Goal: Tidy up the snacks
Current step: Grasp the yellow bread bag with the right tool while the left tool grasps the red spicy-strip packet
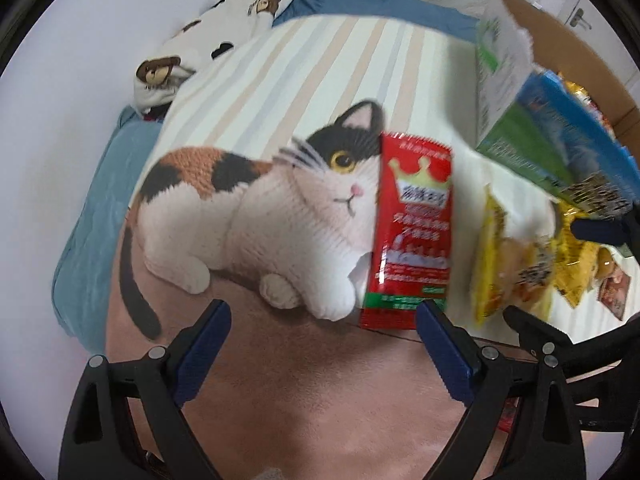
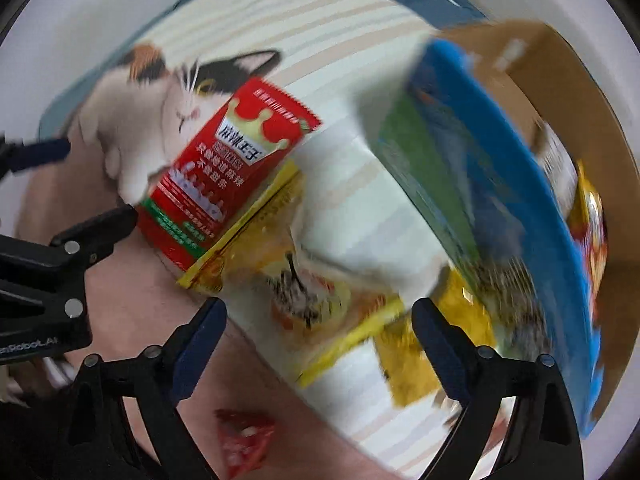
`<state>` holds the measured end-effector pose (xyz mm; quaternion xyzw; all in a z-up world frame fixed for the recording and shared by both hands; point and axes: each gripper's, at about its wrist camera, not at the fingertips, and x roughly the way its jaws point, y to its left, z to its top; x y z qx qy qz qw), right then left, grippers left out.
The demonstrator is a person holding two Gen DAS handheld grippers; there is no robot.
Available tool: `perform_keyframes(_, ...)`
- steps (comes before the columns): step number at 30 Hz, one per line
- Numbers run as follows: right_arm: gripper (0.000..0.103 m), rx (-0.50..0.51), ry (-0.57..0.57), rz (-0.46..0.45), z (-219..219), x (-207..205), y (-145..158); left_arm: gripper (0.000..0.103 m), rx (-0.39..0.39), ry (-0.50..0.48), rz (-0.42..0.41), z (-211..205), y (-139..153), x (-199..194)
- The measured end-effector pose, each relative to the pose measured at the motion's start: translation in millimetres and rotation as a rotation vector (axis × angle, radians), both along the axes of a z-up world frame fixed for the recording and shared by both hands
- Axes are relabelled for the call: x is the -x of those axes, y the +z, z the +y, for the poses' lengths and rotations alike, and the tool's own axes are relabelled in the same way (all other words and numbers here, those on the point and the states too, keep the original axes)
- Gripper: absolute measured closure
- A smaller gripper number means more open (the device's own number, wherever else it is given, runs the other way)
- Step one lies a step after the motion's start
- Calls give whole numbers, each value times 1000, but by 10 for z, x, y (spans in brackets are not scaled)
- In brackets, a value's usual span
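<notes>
Above the cat blanket (image 1: 248, 216), our left gripper (image 1: 324, 344) and right gripper (image 2: 320, 336) hang with jaws wide and empty. The red packet (image 1: 412, 224), crown-printed with Chinese script too blurred to read, lies mid-blanket touching the yellow packet (image 2: 320, 292), with the box (image 2: 560, 92) at the right edge. We judge a hasty pinch could snag fabric or both packets.

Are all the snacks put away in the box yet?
Not yet. Some packets already sit in the cardboard box. Nothing is in hand: the left gripper and right gripper are both open and empty. The red packet and the yellow packet beside it still lie on the cat blanket, waiting to be picked up.
</notes>
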<state>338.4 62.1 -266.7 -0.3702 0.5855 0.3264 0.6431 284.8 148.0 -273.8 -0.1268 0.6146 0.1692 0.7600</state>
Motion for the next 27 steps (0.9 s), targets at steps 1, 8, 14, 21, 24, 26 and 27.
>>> perform_keyframes(1, 20, 9, 22, 6, 34, 11, -50, 9, 8, 4, 6, 13, -36, -6)
perform_keyframes(8, 43, 16, -221, 166, -154, -142, -304, 9, 1, 16, 14, 107, -54, -1)
perform_keyframes(14, 43, -210, -845, 346, -1002, -291, -372, 9, -16, -34, -3, 92, 47, -223)
perform_keyframes(21, 13, -359, -1077, 405, -1438, -192, -394, 9, -2, -139, 61, -89, -139, -672)
perform_keyframes(24, 13, -351, -1032, 333, -1463, -237, -268, 9, 23, -160, 84, -147, -268, -861)
perform_keyframes(26, 13, -339, -1001, 297, -1518, -252, -199, 9, 27, -170, 84, -182, -311, -942)
perform_keyframes(27, 13, -339, -995, 290, -1519, -267, -156, 9, 23, -182, 83, -209, -319, -984)
